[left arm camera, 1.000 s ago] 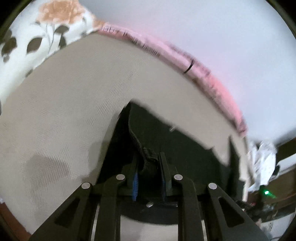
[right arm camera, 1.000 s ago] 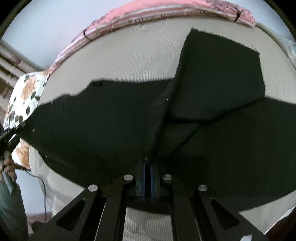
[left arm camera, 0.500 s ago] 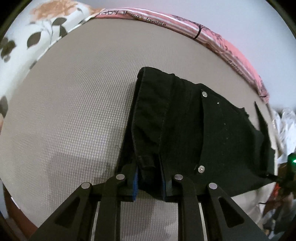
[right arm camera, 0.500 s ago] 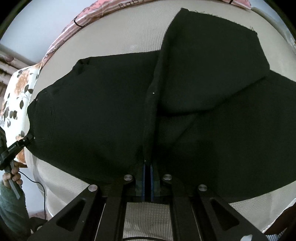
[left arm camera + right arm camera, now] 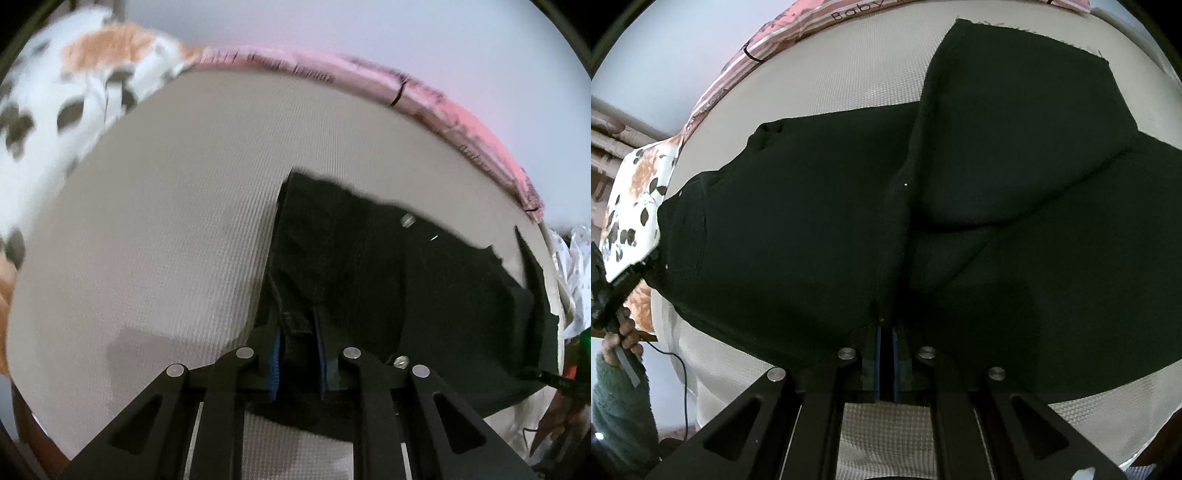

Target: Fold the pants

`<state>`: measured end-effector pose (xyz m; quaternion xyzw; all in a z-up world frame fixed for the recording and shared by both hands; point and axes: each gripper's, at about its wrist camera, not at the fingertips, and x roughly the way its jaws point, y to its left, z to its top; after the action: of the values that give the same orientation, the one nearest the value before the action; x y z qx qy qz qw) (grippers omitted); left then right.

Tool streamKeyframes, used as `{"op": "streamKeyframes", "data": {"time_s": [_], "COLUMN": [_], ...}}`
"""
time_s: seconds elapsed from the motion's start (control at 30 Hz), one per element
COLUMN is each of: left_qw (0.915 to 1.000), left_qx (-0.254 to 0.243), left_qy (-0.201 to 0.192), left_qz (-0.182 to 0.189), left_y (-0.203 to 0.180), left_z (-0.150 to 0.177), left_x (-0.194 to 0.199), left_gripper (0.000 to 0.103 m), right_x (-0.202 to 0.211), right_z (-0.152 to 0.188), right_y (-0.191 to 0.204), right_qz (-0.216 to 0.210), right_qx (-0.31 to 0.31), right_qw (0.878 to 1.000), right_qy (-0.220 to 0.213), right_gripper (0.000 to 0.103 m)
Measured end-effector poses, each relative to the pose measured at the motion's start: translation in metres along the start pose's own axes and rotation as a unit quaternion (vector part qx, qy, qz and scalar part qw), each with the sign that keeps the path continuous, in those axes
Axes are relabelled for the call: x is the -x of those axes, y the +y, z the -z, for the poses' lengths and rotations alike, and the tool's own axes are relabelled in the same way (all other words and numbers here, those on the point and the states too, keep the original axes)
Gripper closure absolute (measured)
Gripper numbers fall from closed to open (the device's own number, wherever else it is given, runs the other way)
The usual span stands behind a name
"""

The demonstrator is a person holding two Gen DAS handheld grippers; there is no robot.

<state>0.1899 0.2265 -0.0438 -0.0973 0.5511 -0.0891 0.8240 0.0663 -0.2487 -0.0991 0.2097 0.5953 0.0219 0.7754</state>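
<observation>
Black pants (image 5: pixel 812 206) lie spread across a beige mattress (image 5: pixel 166 221). One leg (image 5: pixel 1015 129) is folded up toward the far side. My left gripper (image 5: pixel 297 332) is shut on the waistband (image 5: pixel 295 321) at the pants' left end. Metal rivets (image 5: pixel 407 220) show on the fabric there. My right gripper (image 5: pixel 885 325) is shut on a raised seam fold (image 5: pixel 894 221) of the pants near the front edge. The left gripper also shows in the right wrist view (image 5: pixel 613 291), held in a hand at the far left.
A floral pillow (image 5: pixel 74 103) lies at the left end of the mattress. A pink striped cloth (image 5: pixel 443 110) runs along the far edge by a pale wall. White fabric (image 5: pixel 576 273) and a cable (image 5: pixel 679 369) sit off the mattress edges.
My left gripper has swung with the waistband, and the view is blurred from motion. The right gripper holds the seam, and the pants lie a little closer and lower in its view.
</observation>
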Motion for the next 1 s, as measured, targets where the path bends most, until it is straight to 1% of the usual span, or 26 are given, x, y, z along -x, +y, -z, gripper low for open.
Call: {"op": "streamKeyframes", "data": {"time_s": [0.03,0.13,0.17,0.2,0.23,0.3,0.33,0.37,0.43,0.5,0.6,0.63,0.73,0.8,0.83,0.87,0.9,0.93,0.97,1.0], "left_qw": [1.0000,1.0000,0.9999,0.9999,0.9999,0.9999,0.9998,0.9998,0.9998,0.9998,0.9983,0.9970,0.9934,0.9927,0.9922,0.9909,0.9900,0.9878,0.9861,0.9834], "left_qx": [0.003,0.008,0.010,0.010,0.012,0.013,0.016,0.018,0.015,0.006,0.000,0.002,-0.010,-0.035,-0.060,-0.088,-0.104,-0.129,-0.146,-0.165], "left_qy": [0.004,-0.001,0.002,0.004,0.004,0.006,0.006,0.005,0.003,0.000,-0.019,-0.041,-0.085,-0.100,-0.102,-0.099,-0.095,-0.086,-0.075,-0.060], "left_qz": [0.002,0.005,0.003,-0.001,-0.007,-0.009,-0.006,-0.006,-0.009,-0.021,-0.055,-0.066,-0.076,-0.057,-0.040,-0.024,-0.012,0.013,0.027,0.045], "left_y": [0.003,0.006,0.005,0.005,0.005,0.005,0.006,0.006,0.006,0.008,0.008,0.006,-0.010,-0.031,-0.048,-0.070,-0.082,-0.105,-0.122,-0.142], "left_z": [0.003,0.007,0.006,0.005,0.004,0.005,0.004,0.005,0.008,0.011,0.015,0.017,0.023,0.028,0.031,0.035,0.038,0.043,0.046,0.050], "left_x": [-0.003,-0.002,-0.002,-0.002,0.000,0.004,0.008,0.011,0.021,0.030,0.049,0.059,0.080,0.088,0.089,0.088,0.087,0.082,0.077,0.069], "left_gripper": [0.087,0.086,0.084,0.079,0.076,0.074,0.072,0.066,0.054,0.052,0.052,0.052,0.052,0.052,0.052,0.052,0.052,0.052,0.052,0.052], "right_x": [-0.001,-0.001,-0.001,-0.001,0.000,0.000,0.001,0.002,0.007,0.013,0.029,0.035,0.050,0.064,0.072,0.080,0.089,0.097,0.102,0.105], "right_z": [0.000,0.000,0.000,-0.001,-0.001,-0.002,-0.003,-0.003,-0.003,-0.003,-0.003,-0.005,-0.015,-0.029,-0.039,-0.047,-0.058,-0.068,-0.076,-0.084], "right_y": [-0.001,0.001,0.000,0.002,0.002,0.003,0.002,0.001,-0.004,-0.008,-0.015,-0.018,-0.029,-0.035,-0.037,-0.037,-0.037,-0.039,-0.042,-0.049], "right_qz": [-0.004,0.000,0.001,0.003,0.004,0.000,-0.005,-0.010,-0.025,-0.032,-0.036,-0.037,-0.029,-0.019,-0.009,-0.001,0.008,0.015,0.021,0.026], "right_qx": [-0.004,0.003,0.004,0.008,0.011,0.009,0.006,0.003,-0.010,-0.016,-0.014,-0.015,-0.018,-0.014,-0.009,-0.003,0.004,0.007,0.001,-0.014], "right_qw": [1.000,1.000,1.000,1.000,1.000,1.000,1.000,1.000,1.000,0.999,0.999,0.999,0.999,0.999,0.999,0.998,0.997,0.996,0.995,0.994], "right_qy": [0.002,0.005,0.006,0.007,0.007,0.010,0.010,0.011,0.015,0.014,0.006,0.001,-0.017,-0.036,-0.049,-0.061,-0.075,-0.086,-0.097,-0.109], "right_gripper": [0.098,0.098,0.098,0.097,0.097,0.094,0.092,0.090,0.077,0.070,0.070,0.070,0.070,0.070,0.070,0.070,0.070,0.062,0.050,0.011]}}
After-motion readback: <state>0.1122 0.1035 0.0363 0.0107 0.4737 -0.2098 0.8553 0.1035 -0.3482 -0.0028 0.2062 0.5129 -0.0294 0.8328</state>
